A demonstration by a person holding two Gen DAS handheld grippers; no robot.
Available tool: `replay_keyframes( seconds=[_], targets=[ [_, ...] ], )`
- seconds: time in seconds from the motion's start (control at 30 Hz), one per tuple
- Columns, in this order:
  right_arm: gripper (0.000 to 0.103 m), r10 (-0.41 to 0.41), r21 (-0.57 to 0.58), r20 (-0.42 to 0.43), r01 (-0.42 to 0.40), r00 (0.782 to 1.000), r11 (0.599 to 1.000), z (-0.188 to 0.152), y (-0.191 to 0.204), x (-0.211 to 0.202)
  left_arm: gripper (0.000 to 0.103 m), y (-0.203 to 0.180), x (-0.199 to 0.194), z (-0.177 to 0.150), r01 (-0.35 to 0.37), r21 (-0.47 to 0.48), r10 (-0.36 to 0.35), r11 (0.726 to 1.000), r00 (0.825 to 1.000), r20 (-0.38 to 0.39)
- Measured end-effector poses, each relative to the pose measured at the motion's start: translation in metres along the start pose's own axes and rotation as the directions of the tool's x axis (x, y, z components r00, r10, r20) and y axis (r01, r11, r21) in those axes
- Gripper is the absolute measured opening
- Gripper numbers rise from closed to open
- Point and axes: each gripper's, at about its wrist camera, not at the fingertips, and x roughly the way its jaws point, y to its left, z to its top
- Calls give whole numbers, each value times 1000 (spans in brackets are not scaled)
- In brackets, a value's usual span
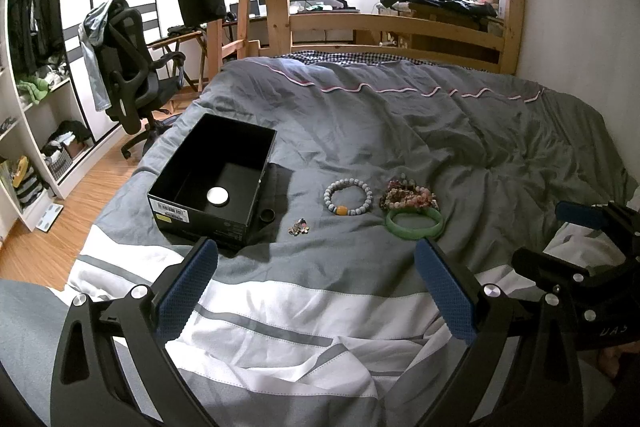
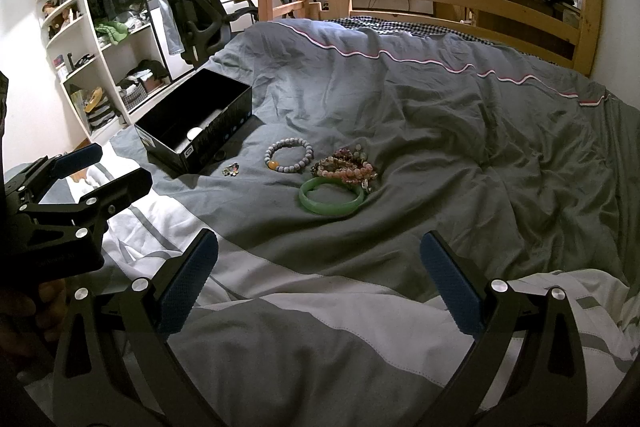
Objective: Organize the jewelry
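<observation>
Task barely begun: black box point(image 1: 212, 179) near the bed's left edge holds only a white disc point(image 1: 218, 195); grey bead bracelet point(image 1: 348, 196), pink bead strands point(image 1: 408, 195), green bangle point(image 1: 415, 223) and small charm point(image 1: 299, 227) lie on the duvet point(image 1: 460, 131) beside it; left hand-held gripper point(image 1: 316, 291) and right hand-held gripper point(image 2: 316, 283) both gape wide, empty; path unobstructed.

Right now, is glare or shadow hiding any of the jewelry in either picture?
Left wrist view: windows blown out white, the green bangle evenly lit, the black box dark inside. Right wrist view: same overexposed windows, fisheye bending the edges, the beaded bracelet clear.
</observation>
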Motion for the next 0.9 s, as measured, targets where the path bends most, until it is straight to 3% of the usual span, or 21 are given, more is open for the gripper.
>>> replay_keyframes(
  seconds=[0.57,0.8,0.9],
  targets=[
    [100,44,89,0,-44,999,995,16,-18,16,97,2,21,-1,-28,-25,27,999,998,-54],
    [99,62,73,4,-62,998,995,40,-24,33,97,-9,36,4,7,-7,-7,1000,997,-76],
    [94,58,51,-14,-57,998,997,49,-24,46,94,-13,48,6,21,-12,-22,1000,995,-98]
  ],
)
